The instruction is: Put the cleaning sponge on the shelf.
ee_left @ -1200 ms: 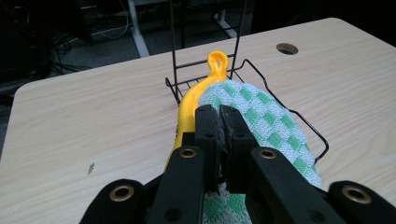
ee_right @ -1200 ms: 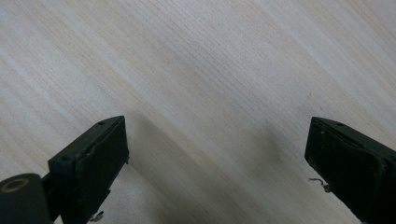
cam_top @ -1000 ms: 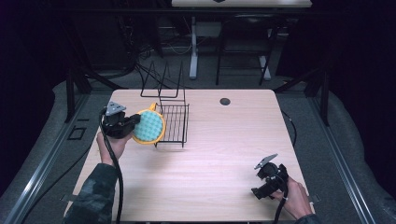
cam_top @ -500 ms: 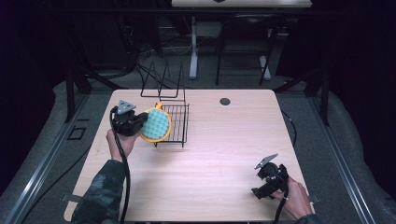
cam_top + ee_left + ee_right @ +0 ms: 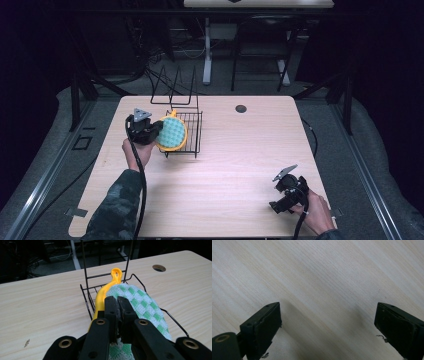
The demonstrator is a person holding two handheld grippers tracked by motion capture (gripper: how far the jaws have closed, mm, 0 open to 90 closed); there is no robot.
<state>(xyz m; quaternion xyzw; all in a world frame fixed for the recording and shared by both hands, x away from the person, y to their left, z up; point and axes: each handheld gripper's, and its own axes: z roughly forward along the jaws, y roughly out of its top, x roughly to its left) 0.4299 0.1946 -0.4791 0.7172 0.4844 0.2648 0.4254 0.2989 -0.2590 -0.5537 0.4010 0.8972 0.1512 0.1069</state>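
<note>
A round green-checked plate (image 5: 174,132) with a yellow rim and a yellow loop stands on edge at the left end of a black wire dish rack (image 5: 194,131). My left gripper (image 5: 159,131) is shut on the plate's near edge. In the left gripper view its jaws (image 5: 117,300) pinch the checked plate (image 5: 140,302) over the rack's wires (image 5: 85,295). I cannot tell whether the plate rests on the rack. My right gripper (image 5: 276,206) hovers low near the table's front right corner. In the right gripper view it (image 5: 327,325) stands open over bare wood with nothing between its jaws.
The rack's tall wire prongs (image 5: 175,87) rise at the table's far edge. A round cable hole (image 5: 241,108) lies right of the rack. The wooden table (image 5: 240,165) stretches between the two hands. Dark floor and desk legs lie beyond.
My left gripper has carried the plate to the right and a little lower, from beside the rack to its left end. The right gripper has stayed still.
</note>
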